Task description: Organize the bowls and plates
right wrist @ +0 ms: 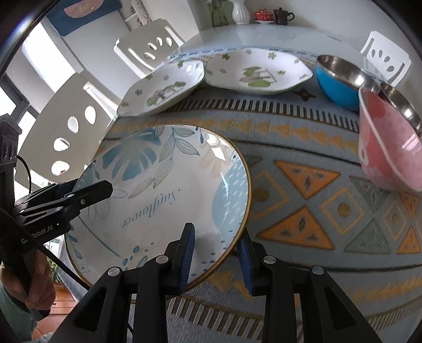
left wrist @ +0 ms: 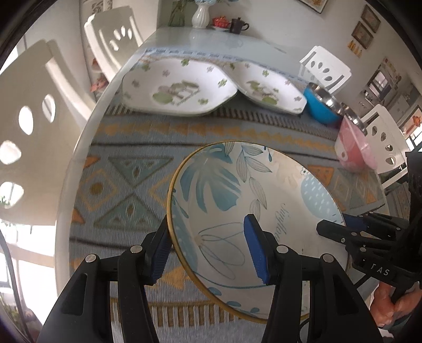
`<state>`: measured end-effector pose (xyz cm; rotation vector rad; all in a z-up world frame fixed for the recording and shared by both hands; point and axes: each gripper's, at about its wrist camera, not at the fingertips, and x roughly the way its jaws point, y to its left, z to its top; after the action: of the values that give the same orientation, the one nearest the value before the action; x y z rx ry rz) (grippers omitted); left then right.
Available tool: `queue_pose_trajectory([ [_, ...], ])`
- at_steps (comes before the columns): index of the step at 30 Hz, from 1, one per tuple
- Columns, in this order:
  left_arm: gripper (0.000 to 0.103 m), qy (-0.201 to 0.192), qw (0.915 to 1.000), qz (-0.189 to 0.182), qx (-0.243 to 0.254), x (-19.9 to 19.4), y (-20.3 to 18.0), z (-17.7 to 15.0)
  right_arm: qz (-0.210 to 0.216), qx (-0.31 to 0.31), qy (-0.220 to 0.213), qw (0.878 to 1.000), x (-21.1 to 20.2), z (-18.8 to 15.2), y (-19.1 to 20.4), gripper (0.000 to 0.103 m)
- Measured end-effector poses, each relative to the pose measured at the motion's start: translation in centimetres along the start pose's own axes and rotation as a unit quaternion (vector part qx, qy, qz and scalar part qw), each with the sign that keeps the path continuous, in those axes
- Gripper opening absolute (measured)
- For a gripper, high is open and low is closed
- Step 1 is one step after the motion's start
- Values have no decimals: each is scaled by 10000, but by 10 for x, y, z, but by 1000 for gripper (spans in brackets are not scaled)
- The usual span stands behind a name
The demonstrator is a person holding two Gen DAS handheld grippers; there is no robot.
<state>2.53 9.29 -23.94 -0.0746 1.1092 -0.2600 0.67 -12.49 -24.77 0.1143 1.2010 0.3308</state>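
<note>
A round plate (left wrist: 237, 190) (right wrist: 163, 184) with blue leaf print and a gold rim hangs tilted just above the patterned table mat (left wrist: 132, 171), held from both sides. My left gripper (left wrist: 208, 253) is shut on its left rim, one blue pad inside the plate and one under the edge. My right gripper (right wrist: 216, 261) is shut on the opposite rim in the same way. Each gripper shows in the other's view, the right gripper (left wrist: 343, 229) and the left gripper (right wrist: 87, 192). Two white clover-print plates (left wrist: 179, 87) (left wrist: 271, 89) lie side by side at the back.
A blue bowl (right wrist: 337, 87) with a steel inside and a pink bowl (right wrist: 387, 147) stand at the right of the mat (right wrist: 316, 198). White chairs (left wrist: 31, 126) ring the table. A vase (right wrist: 240, 13), a red teapot and a dark cup (right wrist: 282, 15) sit at the far end.
</note>
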Motion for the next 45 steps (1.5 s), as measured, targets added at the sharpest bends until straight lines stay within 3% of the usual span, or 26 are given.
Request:
queue_pose_trajectory([
  [9, 49, 275, 9995, -66, -138, 12, 12, -18, 0, -6, 198, 9998, 7, -11, 4, 31],
  [13, 49, 139, 9999, 45, -51, 1, 12, -18, -98, -77, 163, 9998, -1, -11, 5, 31],
  [19, 49, -360, 9991, 225, -48, -39, 5, -7, -168, -150, -153, 9996, -45, 5, 0, 31],
  [24, 51, -1007, 9949, 7, -8, -83, -31, 7, -100, 0, -634, 9979, -83, 23, 17, 31],
  [27, 51, -1184, 9929, 27, 113, -102, -55, 11, -245, 367, -644, 9969, -93, 16, 21, 31],
  [32, 52, -1312, 9910, 111, 222, -117, -94, 6, -751, -54, -1030, 9918, -127, -6, 26, 32],
  [35, 54, -1292, 9915, 129, 93, -121, -104, -4, -786, -3, -1313, 9882, -147, -16, 18, 44],
  [36, 56, -1265, 9919, 111, 63, -121, -105, -8, -786, 5, -1446, 9864, -153, -22, 16, 57],
  [37, 56, -1233, 9923, 112, 44, -122, -107, -12, -791, -8, -1553, 9847, -156, -27, 15, 61],
  [41, 56, -1091, 9934, 338, 102, -126, -110, -29, -739, -53, -1494, 9860, -156, -39, 13, 61],
  [45, 56, -1072, 9932, 438, 120, -129, -104, -26, -502, 77, -1440, 9883, -155, -35, 12, 61],
])
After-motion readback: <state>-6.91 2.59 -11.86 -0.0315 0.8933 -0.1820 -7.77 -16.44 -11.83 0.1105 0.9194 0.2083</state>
